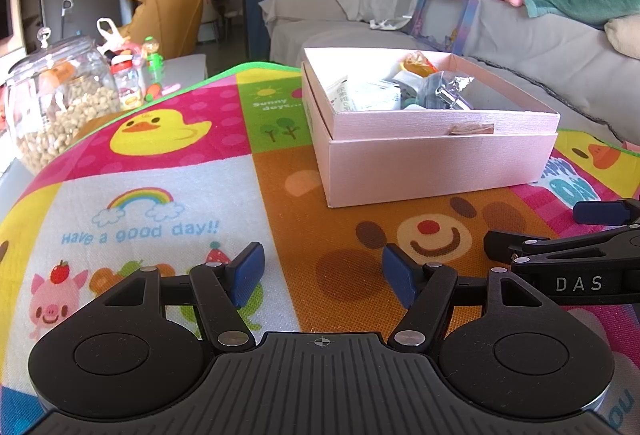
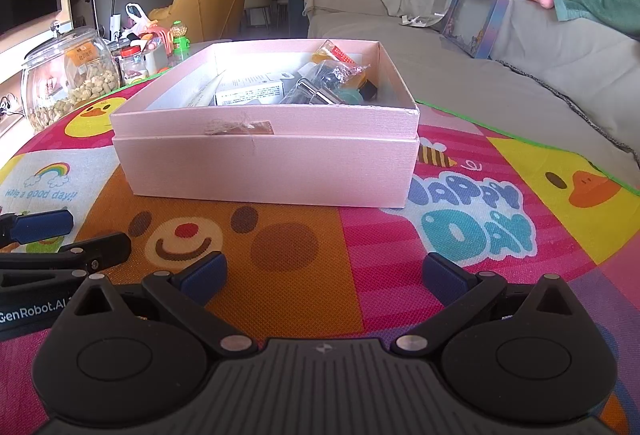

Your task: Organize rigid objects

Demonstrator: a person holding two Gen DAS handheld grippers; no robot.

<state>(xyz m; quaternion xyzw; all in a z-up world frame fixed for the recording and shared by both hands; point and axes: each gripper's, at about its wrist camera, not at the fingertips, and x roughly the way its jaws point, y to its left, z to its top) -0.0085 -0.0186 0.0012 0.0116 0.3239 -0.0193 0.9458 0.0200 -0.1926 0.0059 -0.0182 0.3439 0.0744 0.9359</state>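
A pink cardboard box [image 1: 436, 163] [image 2: 272, 171] stands on the colourful cartoon mat [image 1: 160, 195] [image 2: 480, 275]. It holds several small items: white packets [image 2: 250, 93], a shiny metal piece [image 2: 316, 95] and an orange-yellow wrapped item [image 1: 418, 63]. My left gripper [image 1: 322, 277] is open and empty, low over the mat in front of the box's left corner. My right gripper [image 2: 324, 277] is open and empty, in front of the box. Each gripper shows at the edge of the other's view, the right one [image 1: 560, 235] and the left one [image 2: 68, 239].
A glass jar of nuts [image 1: 56, 103] [image 2: 68, 79], small bottles [image 1: 128, 79] and a green toy [image 2: 181, 41] stand at the mat's left edge. A grey sofa [image 1: 520, 47] [image 2: 520, 47] with plush toys and a picture box [image 2: 474, 21] lies behind and right.
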